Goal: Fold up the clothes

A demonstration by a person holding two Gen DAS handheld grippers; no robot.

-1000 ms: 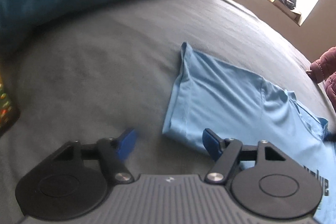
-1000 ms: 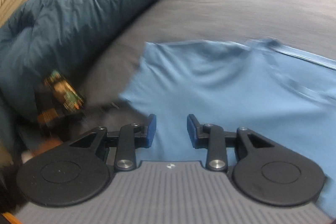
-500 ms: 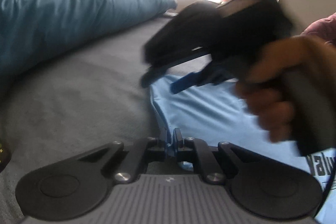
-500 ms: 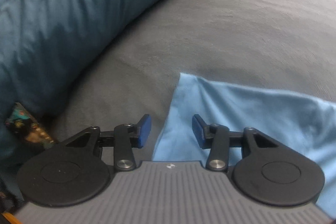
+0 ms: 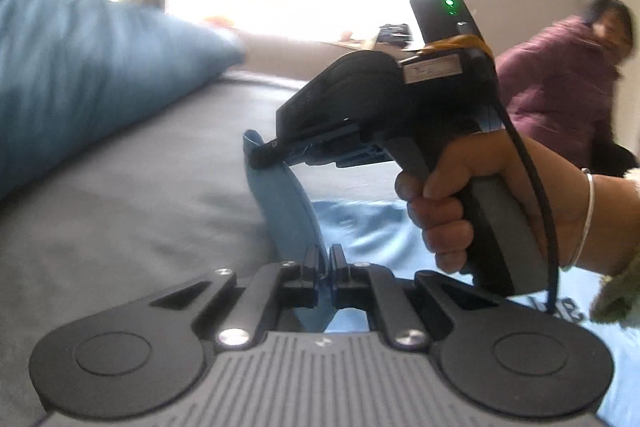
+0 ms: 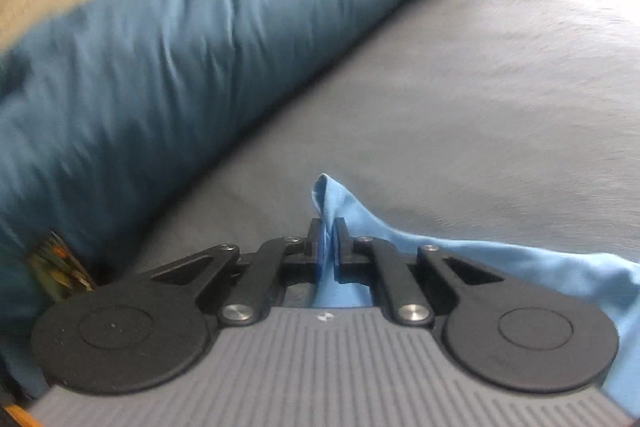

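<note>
I am now holding the light blue cotton T-shirt (image 5: 288,211) with both tools at once, which is the change that matters. A second ago both grippers were hanging wide apart over the cloth; half a second ago the left gripper (image 5: 325,261) had already pinched down while the right one was still gaping over the corner. Now the right gripper (image 6: 327,239) is clamped too, with a peak of blue fabric sticking up between its fingers at the lower centre of its frame.

In the left wrist view, the shirt's edge is rising as a taut curved band from my left gripper at the bottom centre up to the right gripper's tip at mid-frame, where a hand (image 5: 448,203) is squeezing the dark handle. The rest of the shirt is lying flat on the grey bed sheet (image 5: 120,211) at the lower right, some dark printed lettering showing near the edge. The big teal pillow (image 6: 168,67) is filling the upper left of both views, well apart from the shirt.

I am reading this as one side edge being lifted by two points, ready to be carried across the body of the shirt for a fold. How many folds the shirt already has, I cannot tell from here. A person in a maroon jacket (image 5: 560,79) is sitting at the upper right.
</note>
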